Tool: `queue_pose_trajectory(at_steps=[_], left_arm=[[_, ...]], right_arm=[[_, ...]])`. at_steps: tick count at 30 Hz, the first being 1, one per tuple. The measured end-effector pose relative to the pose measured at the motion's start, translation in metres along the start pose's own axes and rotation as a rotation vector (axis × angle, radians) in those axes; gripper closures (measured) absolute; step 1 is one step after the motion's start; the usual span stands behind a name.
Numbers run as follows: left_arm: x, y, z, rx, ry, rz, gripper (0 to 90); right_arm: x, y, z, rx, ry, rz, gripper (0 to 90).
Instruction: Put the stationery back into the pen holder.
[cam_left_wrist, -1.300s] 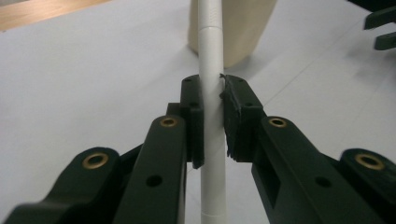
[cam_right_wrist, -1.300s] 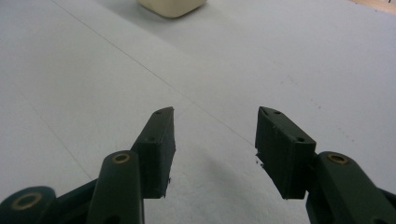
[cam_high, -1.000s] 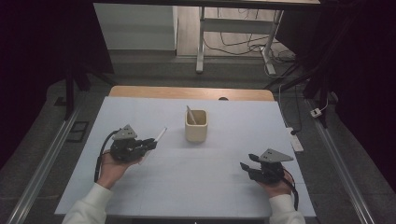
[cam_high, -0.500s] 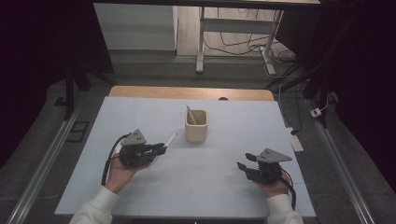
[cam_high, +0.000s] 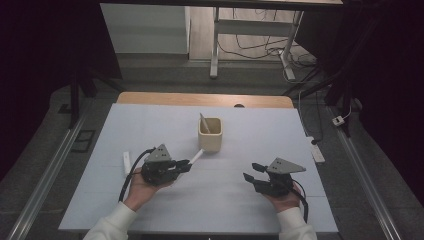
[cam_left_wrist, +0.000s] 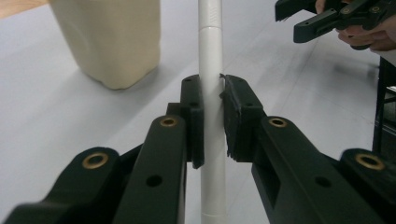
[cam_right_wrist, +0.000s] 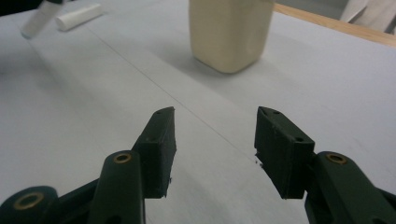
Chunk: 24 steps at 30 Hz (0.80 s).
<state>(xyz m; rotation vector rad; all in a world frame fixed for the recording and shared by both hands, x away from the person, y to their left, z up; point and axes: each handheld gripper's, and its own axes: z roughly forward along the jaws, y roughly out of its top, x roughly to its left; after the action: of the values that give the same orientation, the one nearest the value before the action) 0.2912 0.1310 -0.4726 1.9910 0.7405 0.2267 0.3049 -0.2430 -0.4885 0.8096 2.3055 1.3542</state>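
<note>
A cream cup (cam_high: 210, 136) stands mid-table with a pale stick (cam_high: 204, 122) leaning inside it. My left gripper (cam_high: 186, 165) is shut on a white stick (cam_high: 197, 156) whose far end points at the cup's base, just short of it. In the left gripper view the pads clamp that white stick (cam_left_wrist: 211, 70) at both sides, with the cup (cam_left_wrist: 112, 42) ahead on the left. My right gripper (cam_high: 251, 171) hovers open to the right of the cup, nothing between its jaws. In its own view the right gripper (cam_right_wrist: 212, 140) faces the cup (cam_right_wrist: 229, 32).
Another white stick (cam_high: 126, 163) lies on the pale blue table cover (cam_high: 300, 150) left of my left hand; the right gripper view has it far off (cam_right_wrist: 77, 16). A wooden table edge (cam_high: 150, 98) runs along the back. Metal rails flank both sides.
My left gripper has carried the white stick to the right, closer to the cup, uncovering the loose stick on the table. The right gripper has drifted a little left.
</note>
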Motion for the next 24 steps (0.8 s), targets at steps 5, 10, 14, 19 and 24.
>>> queue_pose_trajectory(at_steps=[5,10,14,19,24], left_arm=[[-0.007,0.001,0.009,0.010,-0.019,0.016,77.8],[-0.013,0.002,0.015,0.018,-0.033,0.031,77.8],[-0.019,0.003,0.023,0.027,-0.046,0.051,77.8],[-0.026,0.004,0.030,0.032,-0.057,0.066,77.8],[-0.030,0.004,0.034,0.033,-0.065,0.080,77.8]], right_arm=[[0.009,0.006,0.008,-0.014,0.038,-0.001,47.6],[0.014,0.011,0.012,-0.031,0.066,0.010,47.6],[0.018,0.016,0.017,-0.051,0.097,0.028,47.9],[0.026,0.022,0.024,-0.070,0.124,0.031,48.6],[0.031,0.025,0.030,-0.075,0.148,0.036,48.9]])
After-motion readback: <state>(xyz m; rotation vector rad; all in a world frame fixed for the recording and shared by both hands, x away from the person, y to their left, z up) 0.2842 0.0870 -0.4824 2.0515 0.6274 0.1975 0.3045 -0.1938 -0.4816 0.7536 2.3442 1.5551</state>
